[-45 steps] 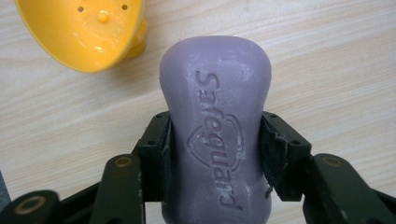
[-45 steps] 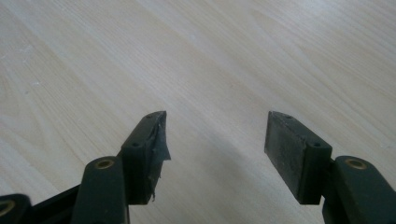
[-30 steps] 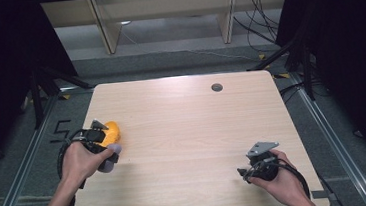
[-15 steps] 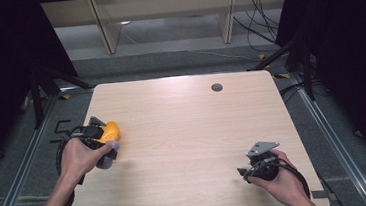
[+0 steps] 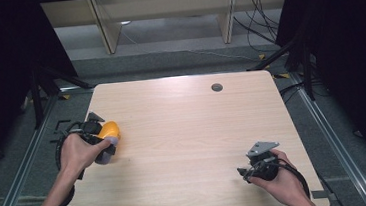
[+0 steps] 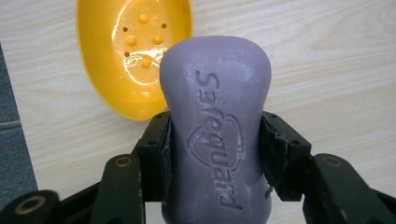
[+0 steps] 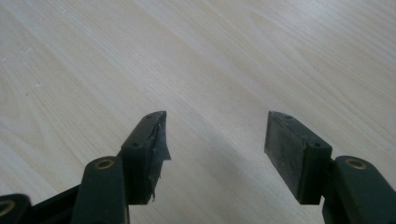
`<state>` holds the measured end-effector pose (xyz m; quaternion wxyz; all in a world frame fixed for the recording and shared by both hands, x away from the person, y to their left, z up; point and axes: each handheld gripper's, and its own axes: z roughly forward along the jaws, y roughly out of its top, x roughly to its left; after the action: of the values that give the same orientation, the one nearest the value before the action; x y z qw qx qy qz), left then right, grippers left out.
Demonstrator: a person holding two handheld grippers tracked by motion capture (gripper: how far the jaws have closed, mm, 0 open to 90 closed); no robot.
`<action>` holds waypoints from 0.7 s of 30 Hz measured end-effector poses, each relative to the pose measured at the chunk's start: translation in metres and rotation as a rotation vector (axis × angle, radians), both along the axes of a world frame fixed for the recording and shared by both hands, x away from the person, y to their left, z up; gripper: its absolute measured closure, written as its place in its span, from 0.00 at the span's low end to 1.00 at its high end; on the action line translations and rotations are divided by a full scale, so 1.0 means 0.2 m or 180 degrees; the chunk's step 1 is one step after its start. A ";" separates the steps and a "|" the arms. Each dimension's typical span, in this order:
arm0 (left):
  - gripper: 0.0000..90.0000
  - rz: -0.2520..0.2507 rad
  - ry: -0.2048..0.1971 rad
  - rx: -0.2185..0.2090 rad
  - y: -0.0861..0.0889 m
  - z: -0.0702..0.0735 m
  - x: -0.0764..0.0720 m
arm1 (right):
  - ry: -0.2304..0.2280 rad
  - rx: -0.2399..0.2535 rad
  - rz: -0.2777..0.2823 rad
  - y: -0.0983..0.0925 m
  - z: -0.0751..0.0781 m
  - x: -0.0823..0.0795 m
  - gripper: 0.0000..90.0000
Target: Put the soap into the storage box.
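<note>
Little has shifted since a second ago: the left hand (image 5: 77, 153) has drifted slightly toward the left edge of the desk (image 5: 188, 132), carrying its load along, while the right hand (image 5: 278, 180) has kept its place near the front right corner.

Nearest in the left gripper view, the left gripper (image 6: 212, 149) has its jaws clamped on the waist of a purple soap bar (image 6: 215, 126), one pad on each narrow flank. The bar's long axis runs straight out along the jaws, its far rounded end reaching well past the pads, the embossed face turned up to the camera. Just beyond that end and off to the left lies the yellow soap dish (image 6: 119, 70), hollow side up, its studs and drain holes showing; the bar's tip overlaps the dish's near right rim in this view, though whether it touches I cannot tell. The dish's long axis runs roughly parallel to the bar's, so I judge a short carry forward and leftward would bring the bar over the hollow without any turn of the wrist.

In the high view the dish (image 5: 109, 129) sits close to the desk's left edge, which leaves little margin on that side; bare wood lies open to the right and ahead. The right gripper (image 7: 215, 140) holds nothing, jaws standing wide over bare wood, well apart from the dish.
</note>
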<state>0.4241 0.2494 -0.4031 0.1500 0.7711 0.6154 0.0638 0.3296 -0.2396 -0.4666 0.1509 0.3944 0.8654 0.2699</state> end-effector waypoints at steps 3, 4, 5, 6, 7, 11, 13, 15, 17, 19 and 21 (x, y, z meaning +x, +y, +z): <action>0.54 -0.0004 0.0005 0.0002 0.01 0.00 0.02 | 0.0004 0.0000 0.0003 0.00 0.00 0.00 0.44; 0.54 -0.0011 0.0018 -0.0002 0.01 0.00 0.03 | 0.0006 0.0002 0.0006 0.00 0.00 0.00 0.44; 0.54 0.0004 0.0001 -0.0008 0.01 0.00 0.03 | 0.0004 0.0002 0.0004 0.00 0.00 0.00 0.44; 0.54 0.0007 0.0003 0.0001 0.01 0.00 0.04 | 0.0003 0.0001 0.0006 0.00 0.00 0.00 0.44; 0.54 0.0006 0.0002 0.0003 0.01 0.00 0.04 | -0.0044 -0.0021 0.0039 0.00 0.00 0.00 0.44; 0.54 0.0012 -0.0015 0.0002 0.02 -0.01 0.06 | -0.0020 -0.0023 0.0036 -0.01 0.00 0.00 0.44; 0.54 0.0006 -0.0021 0.0008 0.02 -0.01 0.07 | -0.0025 -0.0022 0.0032 -0.01 0.00 0.00 0.44; 0.54 0.0011 -0.0031 -0.0001 0.02 -0.02 0.08 | -0.0037 -0.0021 0.0035 -0.01 0.00 0.01 0.44; 0.54 -0.0004 -0.0017 0.0028 0.02 -0.01 0.09 | -0.0039 -0.0019 0.0030 -0.01 0.00 0.01 0.44; 0.54 0.0019 -0.0028 0.0025 0.02 -0.01 0.09 | -0.0056 -0.0014 0.0035 -0.01 0.00 0.01 0.44; 0.54 0.0024 -0.0035 0.0034 0.02 -0.02 0.10 | -0.0047 -0.0018 0.0032 -0.01 0.00 0.01 0.44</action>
<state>0.4444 0.2538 -0.4063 0.1491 0.7692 0.6172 0.0718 0.3308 -0.2410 -0.4668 0.1569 0.3876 0.8670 0.2711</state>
